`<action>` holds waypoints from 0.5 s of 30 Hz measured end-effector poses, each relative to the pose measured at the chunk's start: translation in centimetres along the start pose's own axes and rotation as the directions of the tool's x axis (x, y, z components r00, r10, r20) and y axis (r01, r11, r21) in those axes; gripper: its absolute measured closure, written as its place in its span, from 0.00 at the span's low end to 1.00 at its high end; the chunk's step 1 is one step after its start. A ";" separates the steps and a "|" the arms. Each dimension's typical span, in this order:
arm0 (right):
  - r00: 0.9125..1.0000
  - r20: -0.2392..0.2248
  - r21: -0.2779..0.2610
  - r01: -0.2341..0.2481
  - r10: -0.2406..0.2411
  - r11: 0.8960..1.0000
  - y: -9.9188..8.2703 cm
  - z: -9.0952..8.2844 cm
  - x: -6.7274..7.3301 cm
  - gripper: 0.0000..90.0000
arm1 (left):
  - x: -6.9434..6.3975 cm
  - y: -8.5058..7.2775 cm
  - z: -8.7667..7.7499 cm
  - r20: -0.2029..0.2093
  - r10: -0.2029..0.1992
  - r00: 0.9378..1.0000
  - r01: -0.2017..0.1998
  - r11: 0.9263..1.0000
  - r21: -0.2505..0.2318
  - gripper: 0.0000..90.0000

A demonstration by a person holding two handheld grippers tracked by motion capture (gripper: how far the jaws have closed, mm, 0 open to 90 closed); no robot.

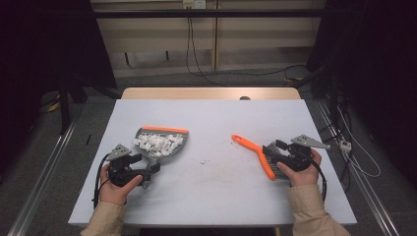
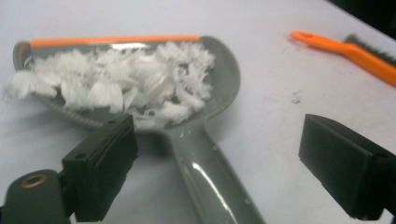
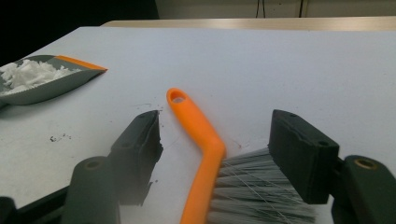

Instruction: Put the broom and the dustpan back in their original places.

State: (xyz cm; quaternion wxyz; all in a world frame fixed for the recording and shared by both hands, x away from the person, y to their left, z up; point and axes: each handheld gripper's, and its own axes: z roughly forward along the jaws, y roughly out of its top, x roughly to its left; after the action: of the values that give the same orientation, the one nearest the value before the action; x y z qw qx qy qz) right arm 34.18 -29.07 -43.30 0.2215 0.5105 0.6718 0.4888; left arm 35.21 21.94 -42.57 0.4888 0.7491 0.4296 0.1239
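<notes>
With both tools lying flat on the table (image 1: pixel 211 196), you appear to be between sweeping and tipping out.

Item, right gripper (image 3: pixel 215 158): jaws spread wide, straddling the orange brush (image 3: pixel 201 154) without pinching it; bristles lie toward the right jaw.

Item, left gripper (image 2: pixel 215 172): jaws wide apart either side of the grey dustpan (image 2: pixel 205 172) handle, gripping nothing.

Item, white scraps (image 2: pixel 121 86): heaped inside the pan, behind its orange lip.

Item, a few dark specks (image 1: pixel 204 161): loose between pan and brush.

Next, in my judgement: close your left jaws squarely on the handle, then lift level so nothing spills.
</notes>
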 end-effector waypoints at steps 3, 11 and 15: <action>1.000 -0.003 -0.005 0.020 -0.020 1.000 0.1 -0.2 0.5 0.31 | -0.1 0.1 -0.4 0.029 0.033 0.999 -0.032 0.999 -0.036 0.10; 0.998 -0.033 -0.003 0.057 -0.057 0.998 -0.5 -1.2 1.3 0.27 | 0.1 0.2 -1.2 0.088 0.056 0.995 -0.045 0.992 -0.116 0.07; 0.995 -0.056 0.017 0.080 -0.079 0.997 -1.1 -1.5 1.6 0.25 | 0.3 0.1 -1.8 0.090 0.073 0.993 -0.061 0.989 -0.134 0.08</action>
State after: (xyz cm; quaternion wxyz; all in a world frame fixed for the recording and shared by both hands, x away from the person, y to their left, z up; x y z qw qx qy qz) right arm 31.91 -28.27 -43.34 0.2171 0.4717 0.7021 0.4873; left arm 34.35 23.23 -41.68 0.5522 0.7344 0.3716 0.1327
